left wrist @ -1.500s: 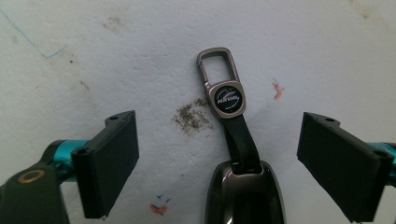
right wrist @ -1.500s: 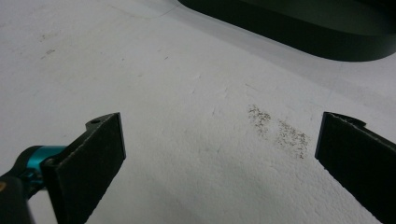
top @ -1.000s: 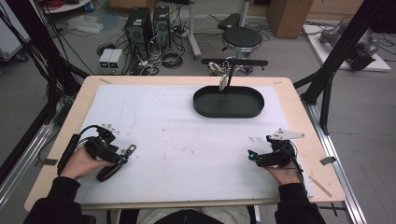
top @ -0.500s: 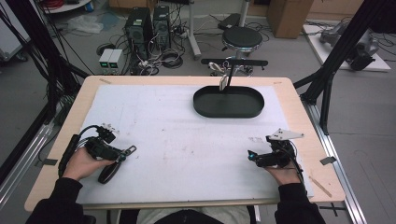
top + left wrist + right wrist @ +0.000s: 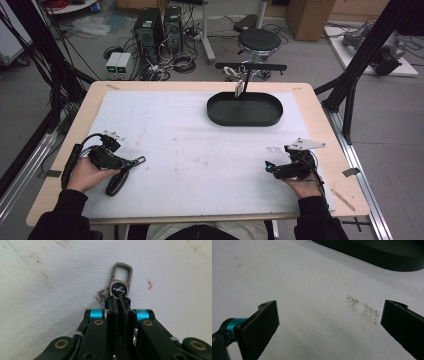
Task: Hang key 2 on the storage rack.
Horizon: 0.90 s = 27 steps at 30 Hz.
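A: Starting at the left, what has the left gripper got?

B: Its jaws are pressed together on the base of a metal keychain clip, low over the white mat at the near left. The clip's long axis runs straight out ahead of the jaws, carabiner loop foremost, a round dark emblem at its neck.

A: And the oval black tray?

B: Far right of centre, nearer the right gripper, whose jaws stand wide apart, empty.
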{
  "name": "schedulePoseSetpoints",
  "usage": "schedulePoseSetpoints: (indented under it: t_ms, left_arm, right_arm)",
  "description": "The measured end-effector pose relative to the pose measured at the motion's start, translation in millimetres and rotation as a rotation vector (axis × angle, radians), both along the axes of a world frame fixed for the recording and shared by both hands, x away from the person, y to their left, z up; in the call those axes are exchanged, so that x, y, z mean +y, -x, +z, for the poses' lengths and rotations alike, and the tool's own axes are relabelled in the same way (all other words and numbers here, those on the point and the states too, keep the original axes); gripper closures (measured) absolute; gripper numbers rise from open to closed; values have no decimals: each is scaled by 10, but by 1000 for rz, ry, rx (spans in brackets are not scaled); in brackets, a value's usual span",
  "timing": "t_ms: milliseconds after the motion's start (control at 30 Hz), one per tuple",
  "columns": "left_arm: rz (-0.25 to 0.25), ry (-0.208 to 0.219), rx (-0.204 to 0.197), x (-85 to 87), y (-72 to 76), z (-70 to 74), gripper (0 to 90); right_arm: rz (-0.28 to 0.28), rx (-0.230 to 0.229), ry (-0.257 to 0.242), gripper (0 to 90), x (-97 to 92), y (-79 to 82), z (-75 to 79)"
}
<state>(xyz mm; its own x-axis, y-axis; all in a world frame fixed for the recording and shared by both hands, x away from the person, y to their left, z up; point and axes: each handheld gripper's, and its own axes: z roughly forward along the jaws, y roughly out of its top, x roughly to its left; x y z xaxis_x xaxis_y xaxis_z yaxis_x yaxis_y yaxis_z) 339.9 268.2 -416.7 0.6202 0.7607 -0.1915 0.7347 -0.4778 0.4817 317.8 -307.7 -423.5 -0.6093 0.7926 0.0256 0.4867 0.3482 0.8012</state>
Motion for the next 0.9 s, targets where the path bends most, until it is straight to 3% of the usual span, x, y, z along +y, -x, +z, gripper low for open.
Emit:
schedulePoseSetpoints:
  t_ms: [233, 500, 900]
  left_arm:
    - [-4, -7, -24, 8, 7, 115, 854]
    - [0, 10, -89, 23, 12, 328, 853]
    - [-30, 31, -174, -136, -74, 652, 854]
  right_arm:
    - [5, 3, 2, 8, 7, -1, -3]
    - [1, 2, 4, 8, 5, 1, -3]
    - [3, 1, 5, 8, 9, 0, -4]
